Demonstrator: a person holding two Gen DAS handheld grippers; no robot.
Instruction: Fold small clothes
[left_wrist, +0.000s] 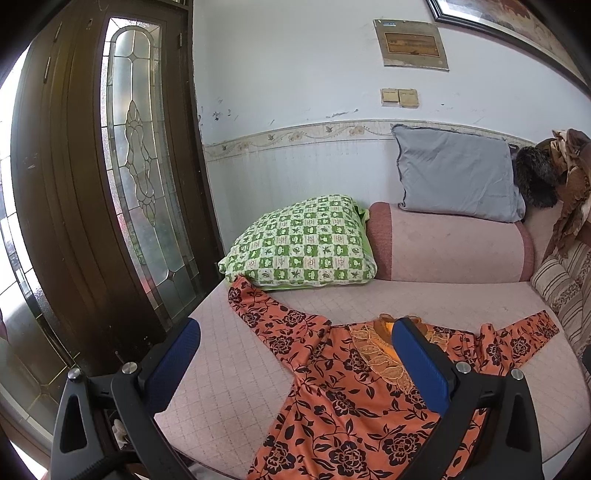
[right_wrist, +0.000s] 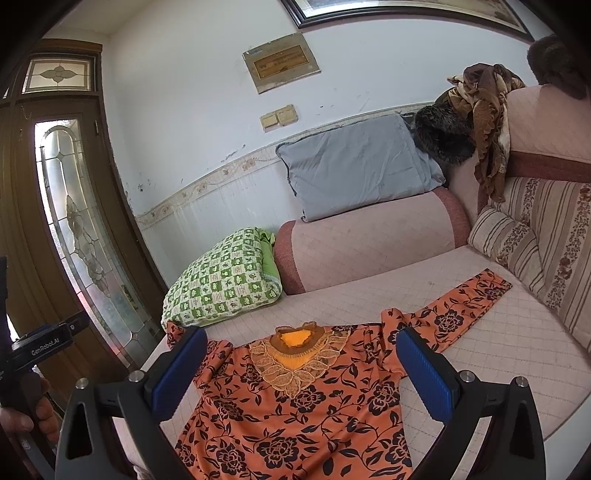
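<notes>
An orange top with black flowers (left_wrist: 354, 402) (right_wrist: 295, 417) lies spread flat on the pink quilted sofa seat (left_wrist: 229, 376) (right_wrist: 498, 343), both long sleeves stretched out to the sides and its lace collar facing the far end. My left gripper (left_wrist: 295, 343) hovers open above the top's left shoulder and sleeve, holding nothing. My right gripper (right_wrist: 301, 350) hangs open over the collar and chest, also holding nothing. In the right wrist view, the left gripper's handle (right_wrist: 40, 343) and a hand (right_wrist: 22, 413) show at the left edge.
A green checked pillow (left_wrist: 303, 243) (right_wrist: 225, 277) rests on the left sleeve's end. Behind stand a pink bolster (left_wrist: 450, 243) (right_wrist: 369, 243), a grey cushion (left_wrist: 458, 173) (right_wrist: 358, 166) and striped cushions (right_wrist: 535, 236). A wooden door with glass (left_wrist: 140, 147) stands at the left.
</notes>
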